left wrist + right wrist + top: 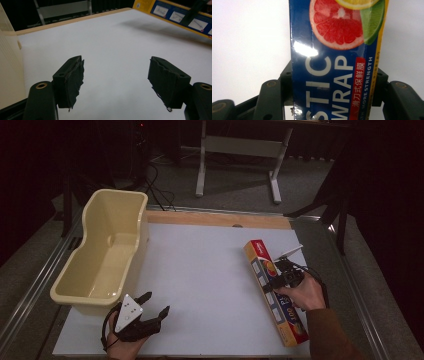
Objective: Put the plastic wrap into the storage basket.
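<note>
Right tongs clamped on a plastic wrap box, left tongs idle.

On the white surface, the cream tub sits at its left edge; the plastic wrap box lies well right of the tub, gripped across its width by the right tongs. The left tongs gape wide, holding nothing, just in front of the tub.

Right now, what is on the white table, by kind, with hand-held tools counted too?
Cream plastic tub: 1
Plastic wrap box: 1, clamped in the right tool
Hand-held tools: 2, the right one plus the left tool, which stands open with nothing between its jaws
Total: 4
</note>
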`<state>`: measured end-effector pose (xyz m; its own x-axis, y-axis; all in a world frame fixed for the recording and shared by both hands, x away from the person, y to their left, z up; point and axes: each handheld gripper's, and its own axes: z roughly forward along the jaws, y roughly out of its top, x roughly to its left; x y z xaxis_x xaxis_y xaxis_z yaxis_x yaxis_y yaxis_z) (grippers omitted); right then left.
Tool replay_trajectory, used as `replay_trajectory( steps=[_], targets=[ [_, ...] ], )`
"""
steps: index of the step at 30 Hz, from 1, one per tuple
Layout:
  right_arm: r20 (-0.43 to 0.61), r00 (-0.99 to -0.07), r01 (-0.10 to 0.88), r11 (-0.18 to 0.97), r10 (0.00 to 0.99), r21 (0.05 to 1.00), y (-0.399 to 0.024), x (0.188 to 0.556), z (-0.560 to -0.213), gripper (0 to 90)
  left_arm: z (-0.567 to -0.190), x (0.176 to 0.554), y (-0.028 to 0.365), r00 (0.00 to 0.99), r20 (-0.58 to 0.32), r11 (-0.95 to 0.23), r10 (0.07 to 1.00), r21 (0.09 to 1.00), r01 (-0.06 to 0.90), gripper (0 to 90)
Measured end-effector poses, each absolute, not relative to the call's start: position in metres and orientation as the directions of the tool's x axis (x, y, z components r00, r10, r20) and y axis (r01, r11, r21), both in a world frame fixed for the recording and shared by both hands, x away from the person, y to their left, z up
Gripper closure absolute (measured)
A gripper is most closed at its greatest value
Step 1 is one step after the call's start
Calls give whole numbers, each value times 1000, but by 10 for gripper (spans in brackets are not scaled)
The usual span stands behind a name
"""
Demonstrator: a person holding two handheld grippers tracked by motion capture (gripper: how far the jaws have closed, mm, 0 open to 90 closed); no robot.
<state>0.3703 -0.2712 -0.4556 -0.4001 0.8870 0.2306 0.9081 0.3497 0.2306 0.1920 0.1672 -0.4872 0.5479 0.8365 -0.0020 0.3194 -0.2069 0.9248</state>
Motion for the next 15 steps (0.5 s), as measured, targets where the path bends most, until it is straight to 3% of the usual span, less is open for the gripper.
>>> replay_trajectory(
  steps=[11, 15],
  targets=[
    [331, -515, 832, 368, 791, 415, -217, 346, -422, 415, -486, 192, 168, 547, -1, -205, 837, 927, 315, 283],
    [382, -536, 825, 370, 753, 427, -192, 349, -412, 415, -486, 192, 170, 536, 0, -202, 844, 927, 317, 281]
  ],
)
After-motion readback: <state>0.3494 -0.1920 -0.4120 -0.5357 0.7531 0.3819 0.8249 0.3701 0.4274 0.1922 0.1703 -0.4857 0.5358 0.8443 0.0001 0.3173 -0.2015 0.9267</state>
